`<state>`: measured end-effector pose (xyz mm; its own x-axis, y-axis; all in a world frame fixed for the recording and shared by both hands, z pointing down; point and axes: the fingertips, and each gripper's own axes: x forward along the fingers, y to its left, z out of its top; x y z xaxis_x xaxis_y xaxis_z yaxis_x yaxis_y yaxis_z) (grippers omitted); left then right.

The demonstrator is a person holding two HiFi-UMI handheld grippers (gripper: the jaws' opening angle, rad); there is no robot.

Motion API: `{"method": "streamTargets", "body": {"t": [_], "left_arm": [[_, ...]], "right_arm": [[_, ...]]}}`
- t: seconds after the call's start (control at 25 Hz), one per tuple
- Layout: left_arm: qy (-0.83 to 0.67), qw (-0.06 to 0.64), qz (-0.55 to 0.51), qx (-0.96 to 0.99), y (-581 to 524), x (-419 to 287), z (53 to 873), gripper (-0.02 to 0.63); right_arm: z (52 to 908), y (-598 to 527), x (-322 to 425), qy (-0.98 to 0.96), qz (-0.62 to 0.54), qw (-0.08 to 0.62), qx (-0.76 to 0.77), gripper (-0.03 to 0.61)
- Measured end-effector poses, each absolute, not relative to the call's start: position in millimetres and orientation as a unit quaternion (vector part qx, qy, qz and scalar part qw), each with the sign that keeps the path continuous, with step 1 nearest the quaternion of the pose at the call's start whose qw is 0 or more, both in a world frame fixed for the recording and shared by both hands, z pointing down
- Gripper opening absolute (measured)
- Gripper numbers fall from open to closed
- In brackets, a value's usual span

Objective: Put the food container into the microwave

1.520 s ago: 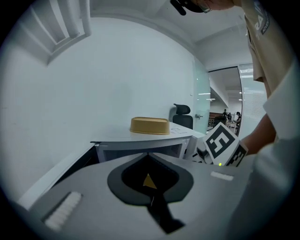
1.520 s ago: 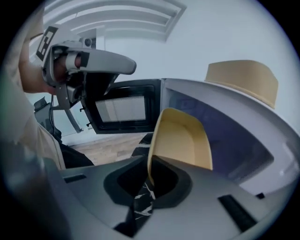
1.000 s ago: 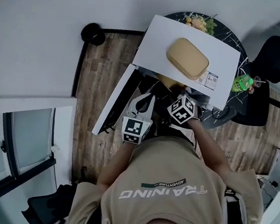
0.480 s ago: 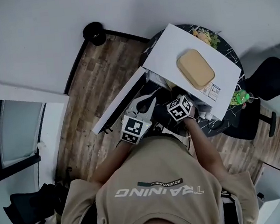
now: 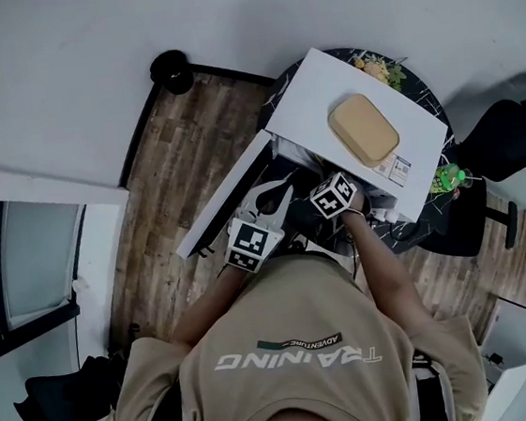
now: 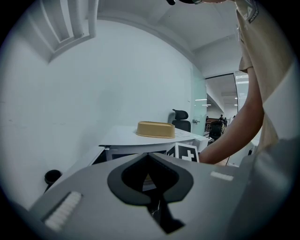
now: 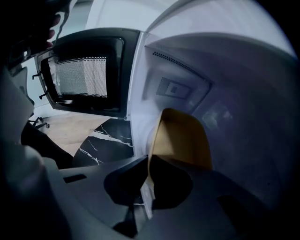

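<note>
Grey moulded jaws fill the near field of both gripper views. The left gripper has its jaws drawn together with nothing between them; in the head view it hangs in front of the person's chest, outside the oven. The right gripper has its jaws clamped on the thin near rim of the tan food container, which projects forward from them into the pale interior of the microwave. Whether the container's base already rests on the cavity floor cannot be told. To the left stands the open door, black-framed with a perforated window, and below it a corner of the black marbled table. Farther off, a second tan dish lies on the white top of the oven, apart from the task. The step in hand is judged to be the placement itself, near its end. The next move calls for lowering the container until it sits flat, parting the jaws, and drawing the right gripper straight out clear of the door frame, so that the door can be swung shut.
</note>
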<state>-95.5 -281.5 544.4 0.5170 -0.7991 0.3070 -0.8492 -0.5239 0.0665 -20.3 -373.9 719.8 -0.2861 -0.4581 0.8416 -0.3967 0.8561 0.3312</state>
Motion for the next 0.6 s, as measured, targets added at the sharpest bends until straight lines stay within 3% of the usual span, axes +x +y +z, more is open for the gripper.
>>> {"method": "streamTargets", "body": {"t": [0.6], "left_arm": [[-0.476, 0.098, 0.125, 0.865, -281.6, -104.1, 539.8, 0.003]], "right_arm": [[719.1, -389.2, -20.9, -0.791, -0.067, 0.542, 0.276, 0.017]]}}
